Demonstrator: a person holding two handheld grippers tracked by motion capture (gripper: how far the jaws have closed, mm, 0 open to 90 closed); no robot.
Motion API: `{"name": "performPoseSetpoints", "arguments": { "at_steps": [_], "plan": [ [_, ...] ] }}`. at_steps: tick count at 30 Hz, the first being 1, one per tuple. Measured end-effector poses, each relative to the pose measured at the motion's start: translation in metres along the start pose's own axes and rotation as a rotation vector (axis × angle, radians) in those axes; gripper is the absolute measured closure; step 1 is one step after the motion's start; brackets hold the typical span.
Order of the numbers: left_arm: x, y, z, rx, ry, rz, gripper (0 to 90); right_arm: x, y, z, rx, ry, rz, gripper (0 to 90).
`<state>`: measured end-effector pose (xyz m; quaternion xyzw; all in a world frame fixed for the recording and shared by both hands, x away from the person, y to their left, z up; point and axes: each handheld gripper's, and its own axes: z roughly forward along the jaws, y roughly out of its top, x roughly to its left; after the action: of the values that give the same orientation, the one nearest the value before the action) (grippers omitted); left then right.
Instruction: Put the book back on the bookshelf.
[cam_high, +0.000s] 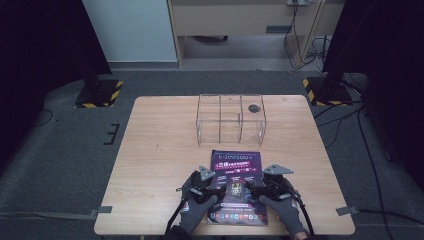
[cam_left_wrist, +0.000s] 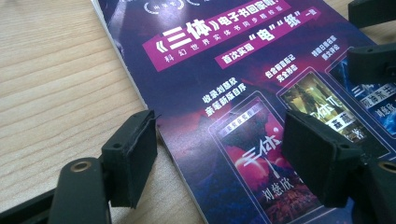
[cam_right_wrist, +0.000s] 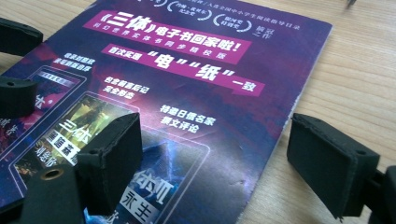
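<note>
A purple booklet (cam_high: 237, 167) with white and pink print lies flat near the front edge of the wooden table (cam_high: 160, 150). My left gripper (cam_high: 209, 187) stands open at the booklet's left edge. In the left gripper view the booklet (cam_left_wrist: 219, 70) runs between the jaws of the left gripper (cam_left_wrist: 224, 158), one jaw over bare wood and one over the cover. My right gripper (cam_high: 264, 187) stands open at the right edge. In the right gripper view the right gripper (cam_right_wrist: 210, 163) straddles the booklet (cam_right_wrist: 187, 93) the same way. Neither pair of pads presses on it.
A clear acrylic organizer (cam_high: 230, 119) with three compartments stands at the back middle of the table, with a small dark round thing (cam_high: 254, 107) in its right compartment. Two black stands on striped bases (cam_high: 99, 92) rise from the floor beyond the far corners.
</note>
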<state>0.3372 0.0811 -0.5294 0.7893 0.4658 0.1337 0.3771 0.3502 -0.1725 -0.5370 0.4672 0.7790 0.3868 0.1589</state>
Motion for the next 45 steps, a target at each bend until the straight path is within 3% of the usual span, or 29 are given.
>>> {"name": "performPoseSetpoints", "arguments": {
  "at_steps": [11,16,20,26,36,42,45],
  "plan": [
    [-0.001,0.001,0.003,-0.006,-0.012,-0.012,19.1,0.004,0.0,0.001,-0.002,-0.009,0.007,18.0],
    [0.0,0.001,0.003,-0.019,-0.033,-0.071,17.3,0.004,0.0,0.001,-0.002,-0.011,0.01,18.0],
    [0.005,-0.001,0.002,-0.052,-0.078,-0.135,17.3,0.004,0.0,0.001,-0.004,-0.013,0.017,18.7],
    [0.014,-0.004,-0.001,-0.079,-0.138,-0.203,20.6,-0.001,-0.001,-0.001,-0.028,0.006,0.066,23.9],
    [0.021,-0.008,-0.007,-0.093,-0.198,-0.23,27.3,-0.004,-0.001,-0.001,-0.034,0.006,0.08,24.5],
    [0.024,-0.008,-0.011,-0.136,-0.245,-0.226,29.0,-0.005,-0.001,-0.001,-0.035,0.012,0.085,24.7],
    [0.024,-0.006,-0.016,-0.186,-0.287,-0.231,30.9,-0.006,-0.001,-0.001,-0.037,0.014,0.09,24.9]
  ]
}}
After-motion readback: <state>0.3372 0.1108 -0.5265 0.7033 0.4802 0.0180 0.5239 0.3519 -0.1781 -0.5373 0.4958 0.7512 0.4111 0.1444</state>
